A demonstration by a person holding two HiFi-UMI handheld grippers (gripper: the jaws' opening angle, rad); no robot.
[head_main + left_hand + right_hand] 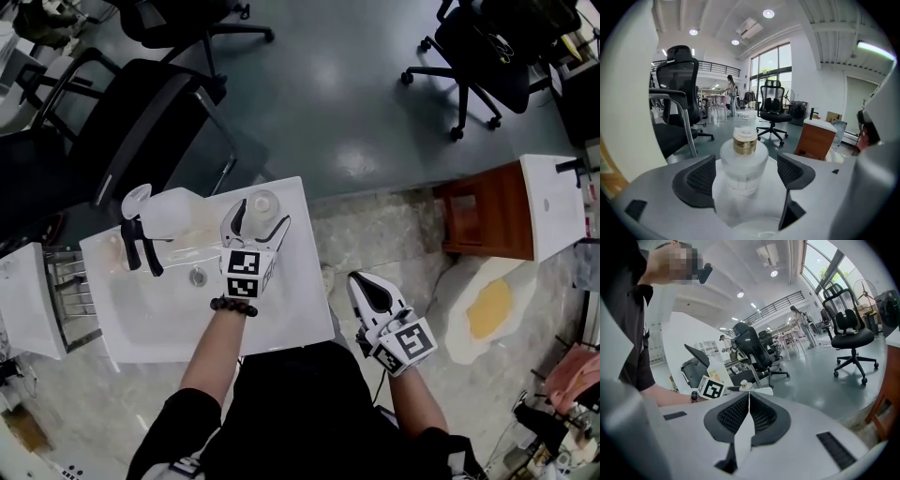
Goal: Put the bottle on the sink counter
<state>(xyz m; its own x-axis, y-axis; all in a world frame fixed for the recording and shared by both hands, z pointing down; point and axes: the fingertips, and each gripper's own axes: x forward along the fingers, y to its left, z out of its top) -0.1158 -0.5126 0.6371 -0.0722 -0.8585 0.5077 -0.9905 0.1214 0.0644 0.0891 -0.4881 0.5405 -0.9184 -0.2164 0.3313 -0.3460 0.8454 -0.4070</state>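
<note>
Grey flooring with black office chairs (478, 56) lay beyond a white sink unit, whose tabletop (300, 309) ringed a basin with a drain (198, 277) and a black tap (139, 248). On the far right corner of that tabletop stood the bottle (263, 204), upright, frosted, with a gold collar below its cap. The left tongs (261, 222) reached over the rim to it, their jaws spread wide with the bottle standing between the pads and not squeezed by them. The right tongs (367, 292) hung off to the right of the sink, over pale stone floor, jaws pressed together with nothing in them. A wooden cabinet (487, 211) stood further right.
</note>
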